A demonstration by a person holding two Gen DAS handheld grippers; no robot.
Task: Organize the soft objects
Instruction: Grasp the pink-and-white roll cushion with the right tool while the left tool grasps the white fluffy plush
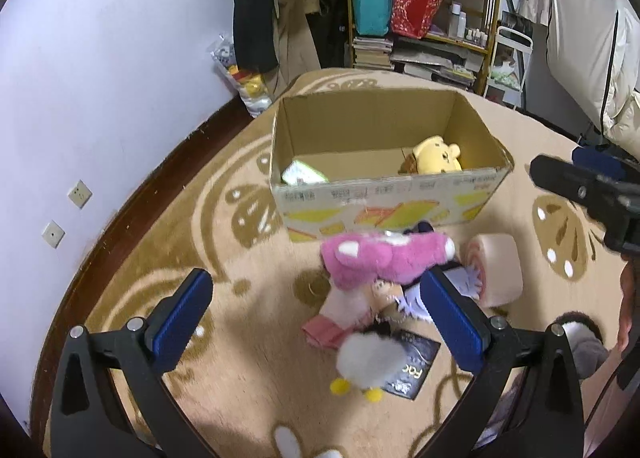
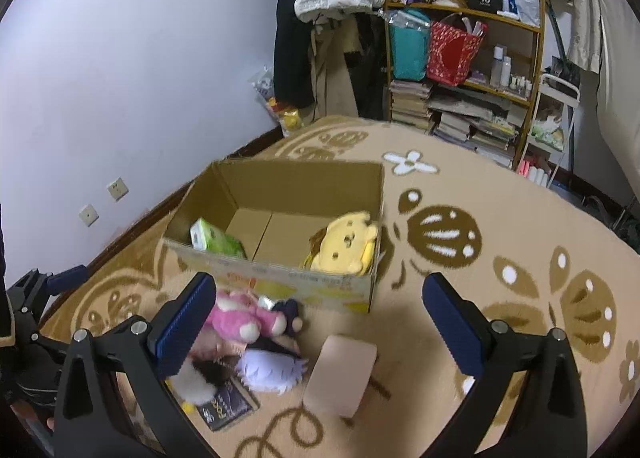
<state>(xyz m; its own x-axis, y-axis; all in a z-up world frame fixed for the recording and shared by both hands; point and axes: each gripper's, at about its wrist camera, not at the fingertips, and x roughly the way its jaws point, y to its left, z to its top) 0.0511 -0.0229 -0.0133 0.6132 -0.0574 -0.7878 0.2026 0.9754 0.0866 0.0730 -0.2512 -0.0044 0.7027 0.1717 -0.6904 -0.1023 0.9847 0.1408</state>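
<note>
Soft pile: your pink plush (image 1: 384, 260) lies on the carpet just in front of the cardboard box, on top of a heap of other soft toys; motion blur smears its outline in both views.
Under the pink plush: a white fluffy toy with yellow feet (image 1: 366, 364), a lilac plush (image 2: 270, 370) and a dark flat booklet (image 1: 412, 368) overlap; you cannot separate every piece, and your right gripper's left finger covers part of the heap in the right wrist view.
Pink roll cushion: the pink roll cushion (image 1: 496, 270) sits just right of the pile, apart from the box; its near end is partly behind your left gripper's finger.
Cardboard box: the cardboard box (image 1: 384, 194) stands open on the carpet with a yellow plush (image 1: 438, 154) in its right end and a green-and-white pack (image 2: 214, 238) in its left end; both are half hidden by the front wall.
Left gripper: your left gripper (image 1: 316, 298) has its jaws spread wide above the pile, nothing between the pads.
Right gripper: your right gripper (image 2: 320, 302) has its jaws spread wide, pinching nothing; it shows only at the edge of the left wrist view.
Carpet: the beige patterned carpet (image 2: 480, 338) carries everything.
Background: the shelf unit (image 2: 464, 58) holds bags, books and bottles, too small to read.
</note>
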